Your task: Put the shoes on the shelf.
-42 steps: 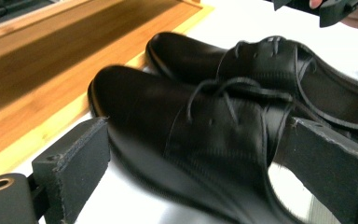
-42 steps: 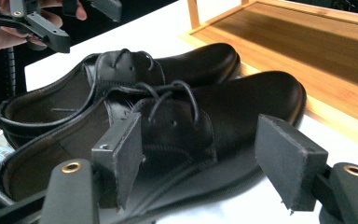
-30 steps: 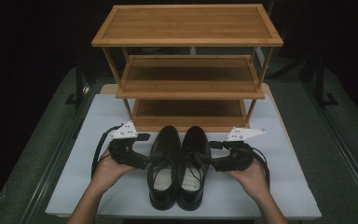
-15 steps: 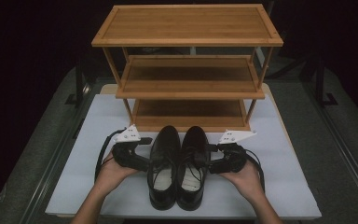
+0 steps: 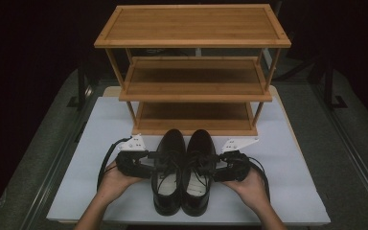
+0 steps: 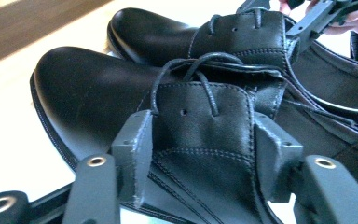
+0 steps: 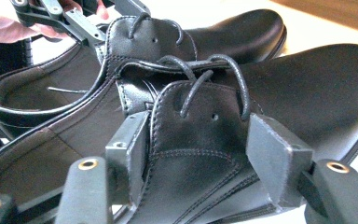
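Note:
A pair of black leather lace-up shoes stands side by side on the white mat (image 5: 292, 187), toes toward the shelf. My left gripper (image 5: 159, 161) comes in from the left; in the left gripper view its jaws press both sides of the left shoe's (image 6: 93, 88) laced flap. My right gripper (image 5: 211, 163) comes in from the right, and its jaws likewise clamp the flap of the right shoe (image 7: 317, 88). Each gripper view also shows the other shoe behind and the other gripper farther off. Both shoes (image 5: 170, 143) (image 5: 200, 142) rest flat on their soles.
A three-tier bamboo shoe rack (image 5: 191, 24) stands just beyond the shoes' toes; its shelves are bare. The bottom shelf (image 5: 194, 117) opens toward the shoes. Dark floor and table rails (image 5: 354, 143) flank the mat.
Both hands moved inward toward the shoes. The grippers went from beside the shoes to having their jaws around the laced flaps.

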Demonstrator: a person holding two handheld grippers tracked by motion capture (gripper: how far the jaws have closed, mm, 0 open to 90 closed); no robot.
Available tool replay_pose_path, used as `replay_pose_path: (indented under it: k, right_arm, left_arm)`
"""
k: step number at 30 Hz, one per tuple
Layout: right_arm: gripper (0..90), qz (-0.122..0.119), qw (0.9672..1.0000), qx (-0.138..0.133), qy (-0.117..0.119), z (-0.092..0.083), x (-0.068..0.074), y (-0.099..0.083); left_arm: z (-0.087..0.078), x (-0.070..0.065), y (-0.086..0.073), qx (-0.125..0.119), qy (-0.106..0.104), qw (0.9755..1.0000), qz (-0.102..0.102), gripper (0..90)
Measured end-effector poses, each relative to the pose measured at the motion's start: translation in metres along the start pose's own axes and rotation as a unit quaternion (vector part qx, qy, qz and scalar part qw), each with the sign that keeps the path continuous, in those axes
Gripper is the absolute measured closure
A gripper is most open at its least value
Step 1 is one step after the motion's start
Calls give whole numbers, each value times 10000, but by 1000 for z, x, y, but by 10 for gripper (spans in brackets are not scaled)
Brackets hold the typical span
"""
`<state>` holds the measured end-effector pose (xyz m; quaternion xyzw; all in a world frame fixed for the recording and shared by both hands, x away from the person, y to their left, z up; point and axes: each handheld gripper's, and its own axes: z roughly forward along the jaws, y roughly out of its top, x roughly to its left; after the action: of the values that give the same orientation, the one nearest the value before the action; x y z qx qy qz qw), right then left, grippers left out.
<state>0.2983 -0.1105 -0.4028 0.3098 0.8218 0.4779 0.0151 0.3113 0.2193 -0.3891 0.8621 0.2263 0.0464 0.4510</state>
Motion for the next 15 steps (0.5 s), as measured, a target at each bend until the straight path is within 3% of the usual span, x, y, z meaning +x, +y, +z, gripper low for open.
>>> replay_pose_path:
  k: [6, 8, 15]
  right_arm:
    - [539, -52, 10000, 9, 22, -4, 3, 0]
    - [629, -145, 9999, -22, -42, -7, 7, 1]
    - [742, -291, 9993, -57, -218, -14, 8, 1]
  left_arm:
    - [-5, -4, 2, 5, 4, 9999, 139, 572]
    - [-7, -6, 3, 31, 28, 9998, 214, 645]
    - [-15, -5, 4, 44, 199, 9993, 311, 758]
